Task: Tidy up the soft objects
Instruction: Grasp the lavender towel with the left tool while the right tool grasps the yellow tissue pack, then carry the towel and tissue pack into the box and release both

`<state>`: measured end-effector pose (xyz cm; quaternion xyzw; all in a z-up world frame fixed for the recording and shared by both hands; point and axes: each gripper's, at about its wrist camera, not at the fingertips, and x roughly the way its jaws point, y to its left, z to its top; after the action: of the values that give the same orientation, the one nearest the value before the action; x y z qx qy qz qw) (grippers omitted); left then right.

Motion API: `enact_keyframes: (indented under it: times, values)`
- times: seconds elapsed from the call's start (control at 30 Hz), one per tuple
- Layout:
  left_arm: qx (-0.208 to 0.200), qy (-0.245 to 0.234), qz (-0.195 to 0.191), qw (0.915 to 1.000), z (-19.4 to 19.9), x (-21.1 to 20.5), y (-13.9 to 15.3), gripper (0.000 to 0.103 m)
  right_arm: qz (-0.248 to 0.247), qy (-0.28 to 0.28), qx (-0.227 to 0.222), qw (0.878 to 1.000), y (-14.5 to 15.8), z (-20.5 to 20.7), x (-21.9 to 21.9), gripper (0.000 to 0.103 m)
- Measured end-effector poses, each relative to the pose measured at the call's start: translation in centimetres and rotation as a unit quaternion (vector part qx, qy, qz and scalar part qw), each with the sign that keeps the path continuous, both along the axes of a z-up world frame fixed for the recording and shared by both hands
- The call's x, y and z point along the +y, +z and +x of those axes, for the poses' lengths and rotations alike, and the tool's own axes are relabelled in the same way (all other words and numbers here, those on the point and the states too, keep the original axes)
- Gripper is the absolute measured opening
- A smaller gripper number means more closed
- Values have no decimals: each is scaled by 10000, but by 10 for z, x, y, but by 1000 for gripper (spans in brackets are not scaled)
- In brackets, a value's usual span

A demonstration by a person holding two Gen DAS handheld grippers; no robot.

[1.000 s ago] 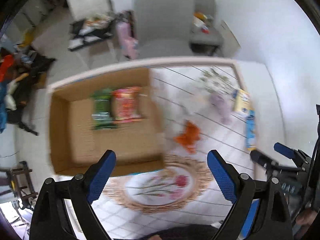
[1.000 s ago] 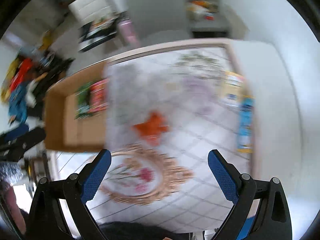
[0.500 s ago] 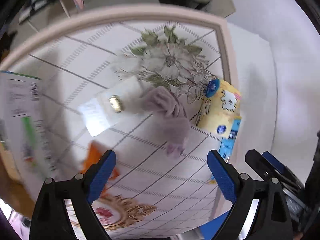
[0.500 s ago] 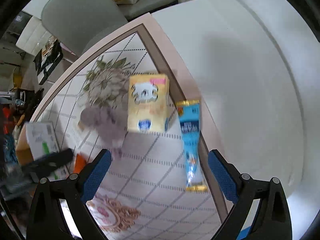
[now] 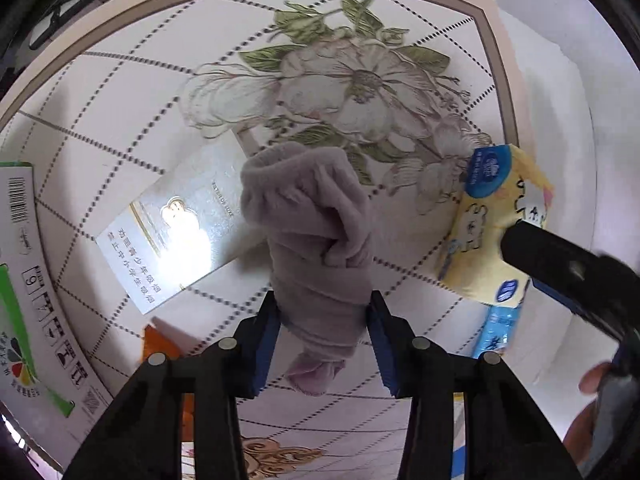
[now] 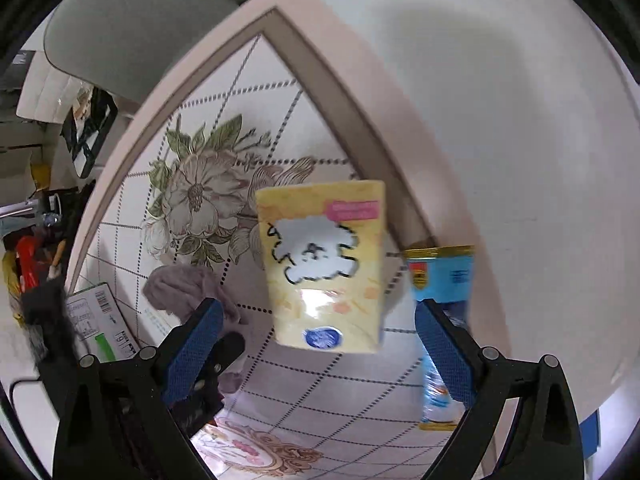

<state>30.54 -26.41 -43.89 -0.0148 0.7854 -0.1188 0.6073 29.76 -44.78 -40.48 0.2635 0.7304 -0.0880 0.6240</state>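
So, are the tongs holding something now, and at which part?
The left tongs have just closed on the mauve fuzzy sock, near its lower end. The right tongs are open, holding nothing.

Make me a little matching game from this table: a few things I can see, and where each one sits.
Things:
1. mauve sock
2. yellow tissue pack
3. blue tube
4. silver card

Places:
A. partly under the sock's upper end
B. squeezed between the left hand-held gripper's blue pads
C. ahead of the open right hand-held gripper
D. along the table's edge border, beside the tissue pack

Pairs: 1-B, 2-C, 3-D, 4-A
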Motion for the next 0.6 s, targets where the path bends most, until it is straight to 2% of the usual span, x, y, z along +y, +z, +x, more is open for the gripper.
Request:
enact_keyframes:
  times: [0.03, 0.07, 0.13, 0.27, 0.37, 0.6]
  values:
    - [8, 44, -15, 10000, -2, 4, 0, 40, -30, 20, 91, 10000, -5, 2, 3, 92]
    - [11, 66, -7, 10000, -3, 7, 0, 40, -62, 8, 177, 9998, -11, 3, 5, 80]
    - [-77, 28, 79, 9999, -6, 10, 4, 39, -169, -3, 306, 9994, -17, 3, 6, 67]
    - [-289, -131, 127, 9994, -10, 16, 17, 38, -386, 57, 194, 9990, -11, 1, 10, 64]
    - [-511, -189, 62, 9985, -16, 17, 40, 38, -439, 205, 97, 9988, 1, -7, 14, 64]
    - [-1003, -78, -490, 9937, -38, 53, 115, 38, -303, 485, -463, 9973, 63, -31, 43, 63]
